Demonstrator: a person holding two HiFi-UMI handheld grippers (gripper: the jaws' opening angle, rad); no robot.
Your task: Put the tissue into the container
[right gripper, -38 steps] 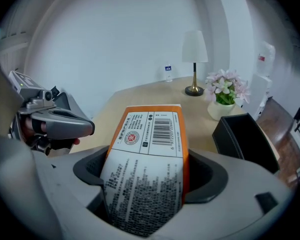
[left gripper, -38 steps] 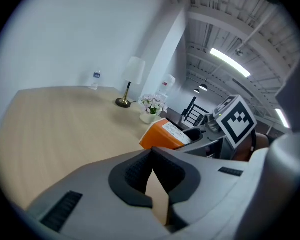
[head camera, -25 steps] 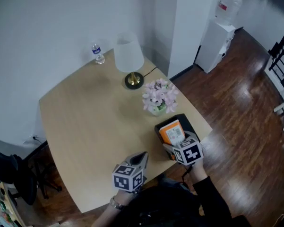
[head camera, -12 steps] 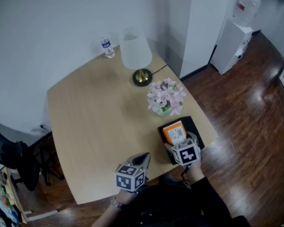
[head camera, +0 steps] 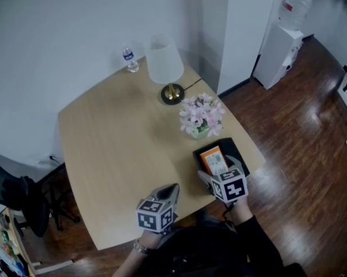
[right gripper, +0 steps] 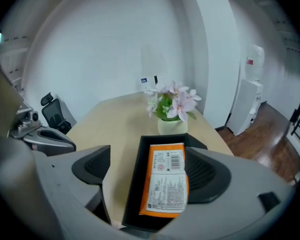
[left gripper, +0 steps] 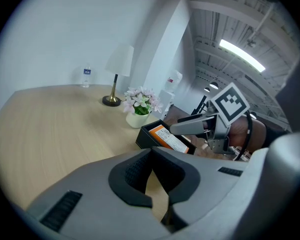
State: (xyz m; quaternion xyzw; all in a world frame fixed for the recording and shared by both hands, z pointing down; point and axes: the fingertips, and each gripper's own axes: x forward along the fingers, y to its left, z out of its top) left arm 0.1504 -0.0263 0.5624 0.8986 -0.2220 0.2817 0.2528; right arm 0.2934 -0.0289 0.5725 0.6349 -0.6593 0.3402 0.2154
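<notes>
An orange tissue pack (head camera: 213, 159) lies flat in the black container (head camera: 235, 150) at the table's near right corner. In the right gripper view the pack (right gripper: 165, 184) fills the container (right gripper: 134, 184) with its printed label up. My right gripper (head camera: 219, 173) hovers just above the near end of the container, open, its pads wide apart on either side of the pack (right gripper: 150, 171). My left gripper (head camera: 172, 192) rests over the table's front edge to the left, shut with nothing in it (left gripper: 150, 170). It sees the container (left gripper: 146, 136) from the side.
A pot of pink flowers (head camera: 201, 117) stands just behind the container. Farther back are a white lamp (head camera: 166, 68) and a water bottle (head camera: 129, 59). The wooden table (head camera: 121, 143) is bare on the left. A water dispenser (head camera: 282, 36) stands on the floor to the right, and an office chair (head camera: 17, 198) to the left.
The tissue pack looks lower and flatter in the container than a second ago. Both grippers stay about where they were; the head view has shifted a little.
</notes>
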